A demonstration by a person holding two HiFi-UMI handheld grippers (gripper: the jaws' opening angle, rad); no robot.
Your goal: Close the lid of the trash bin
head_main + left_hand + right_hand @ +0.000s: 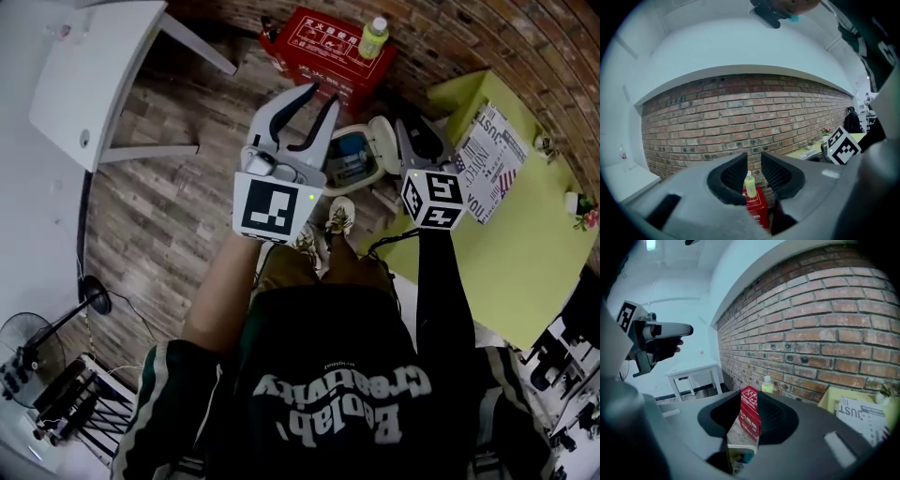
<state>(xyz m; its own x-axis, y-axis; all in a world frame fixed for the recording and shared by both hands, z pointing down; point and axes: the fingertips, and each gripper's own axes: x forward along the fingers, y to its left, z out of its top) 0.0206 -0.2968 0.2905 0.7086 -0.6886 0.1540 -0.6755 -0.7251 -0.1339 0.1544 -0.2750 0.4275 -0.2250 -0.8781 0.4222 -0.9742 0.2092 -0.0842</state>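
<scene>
Small bin (349, 161) stands on the floor (169, 216), its lid (383, 142) raised, probably light, stiff plastic to push at its free edge; left tongs (317, 101) and right tongs (419, 141) apart, empty.

The head view looks steeply down onto the trash bin (349, 139). Both gripper views face the brick wall (754, 112), sharing the red box (755, 206).
</scene>
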